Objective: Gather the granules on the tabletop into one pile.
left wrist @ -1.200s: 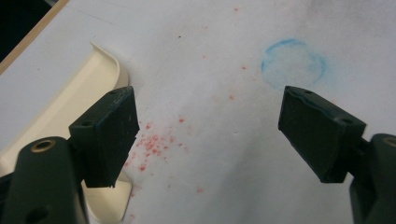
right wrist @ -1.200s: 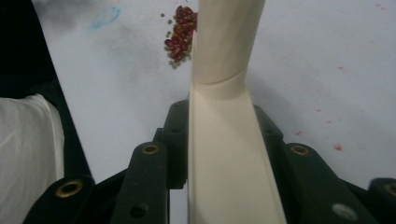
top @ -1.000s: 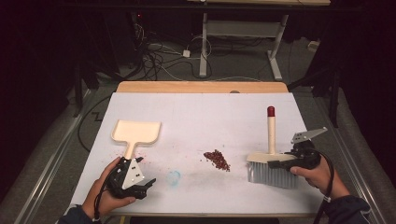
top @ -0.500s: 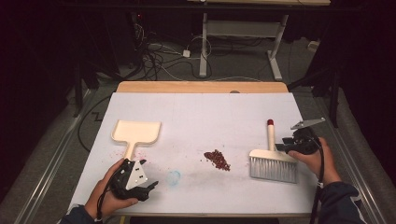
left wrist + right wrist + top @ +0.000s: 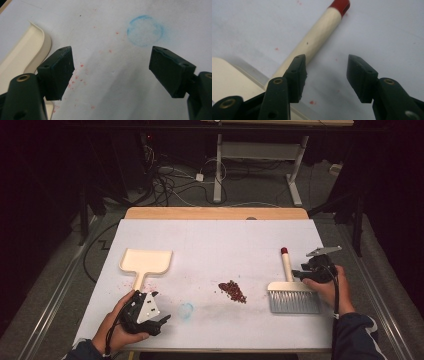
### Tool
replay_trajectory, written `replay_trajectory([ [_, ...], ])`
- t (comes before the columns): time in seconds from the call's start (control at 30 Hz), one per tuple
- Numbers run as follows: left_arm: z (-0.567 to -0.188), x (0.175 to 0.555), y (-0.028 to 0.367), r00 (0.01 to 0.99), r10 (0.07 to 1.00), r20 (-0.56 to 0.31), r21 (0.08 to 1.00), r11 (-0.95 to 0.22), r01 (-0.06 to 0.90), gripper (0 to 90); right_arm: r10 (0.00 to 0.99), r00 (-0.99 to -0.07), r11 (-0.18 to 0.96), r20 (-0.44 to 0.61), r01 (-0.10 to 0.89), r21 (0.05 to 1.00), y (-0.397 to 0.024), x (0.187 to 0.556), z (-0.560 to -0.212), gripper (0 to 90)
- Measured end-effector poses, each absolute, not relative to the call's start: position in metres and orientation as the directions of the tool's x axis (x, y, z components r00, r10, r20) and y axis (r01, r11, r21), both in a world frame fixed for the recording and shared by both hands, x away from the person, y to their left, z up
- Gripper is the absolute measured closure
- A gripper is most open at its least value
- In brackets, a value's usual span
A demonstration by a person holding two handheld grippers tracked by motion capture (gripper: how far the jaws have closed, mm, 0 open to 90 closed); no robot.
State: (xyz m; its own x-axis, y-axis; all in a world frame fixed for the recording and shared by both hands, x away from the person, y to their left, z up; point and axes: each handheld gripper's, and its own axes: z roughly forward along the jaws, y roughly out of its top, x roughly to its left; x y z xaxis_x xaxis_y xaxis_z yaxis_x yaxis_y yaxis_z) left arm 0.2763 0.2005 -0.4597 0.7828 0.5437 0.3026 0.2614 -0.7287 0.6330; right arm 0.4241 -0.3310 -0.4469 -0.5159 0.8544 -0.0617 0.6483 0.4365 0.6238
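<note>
Dark floor with tangled cables and the legs of another stand is lying beyond the far edge of the desk (image 5: 215,240), whose white top is carrying everything in play. Near the right side, a hand brush (image 5: 292,292) is lying flat, its pale handle with a red tip pointing toward the far edge and its grey bristles facing the near edge. The right gripper (image 5: 305,275) is sitting just beside that handle on its right; in the right gripper view the jaws are standing apart with only bare desk between them, the handle (image 5: 317,37) running past the outside of the left jaw, so nothing is being held, and the jaws have just been opening. Near the middle, a small pile of reddish crumbs (image 5: 232,291) is resting well apart from the brush, to its left. On the left side a cream dustpan (image 5: 146,262) is lying with its tray toward the far edge and its handle pointing near. The left gripper (image 5: 162,320) is hovering low at the near left, just near of the dustpan handle, its jaws spread wide and empty. A faint blue ring mark (image 5: 145,30) is showing on the desk ahead of those jaws, among scattered red specks.
</note>
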Motion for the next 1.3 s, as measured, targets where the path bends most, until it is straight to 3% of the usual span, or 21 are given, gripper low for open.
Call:
replay_trajectory([
  [0.1,-0.459,0.278,0.2,0.781,0.546,0.302,0.638,-0.725,0.26,19.1,0.859,-0.507,0.405,-0.069,0.593,0.696,-0.328,0.415,-0.437,46.1],
  [0.3,-0.458,0.281,0.201,0.771,0.561,0.301,0.651,-0.712,0.263,19.1,0.818,-0.564,0.371,-0.115,0.363,0.855,-0.311,0.37,-0.41,38.0],
  [0.53,-0.456,0.277,0.202,0.756,0.584,0.297,0.683,-0.683,0.259,18.6,0.802,-0.568,0.36,-0.186,0.21,0.909,-0.287,0.316,-0.41,28.3],
  [0.83,-0.456,0.276,0.209,0.748,0.598,0.289,0.696,-0.667,0.264,18.6,0.758,-0.606,0.415,-0.243,0.16,0.896,-0.265,0.272,-0.429,26.0],
  [1.03,-0.456,0.277,0.207,0.748,0.597,0.291,0.694,-0.669,0.264,18.5,0.747,-0.625,0.415,-0.224,0.177,0.892,-0.262,0.274,-0.431,25.9],
  [1.3,-0.456,0.275,0.208,0.748,0.595,0.295,0.692,-0.673,0.262,18.5,0.755,-0.591,0.439,-0.284,0.134,0.889,-0.26,0.269,-0.43,26.3],
])
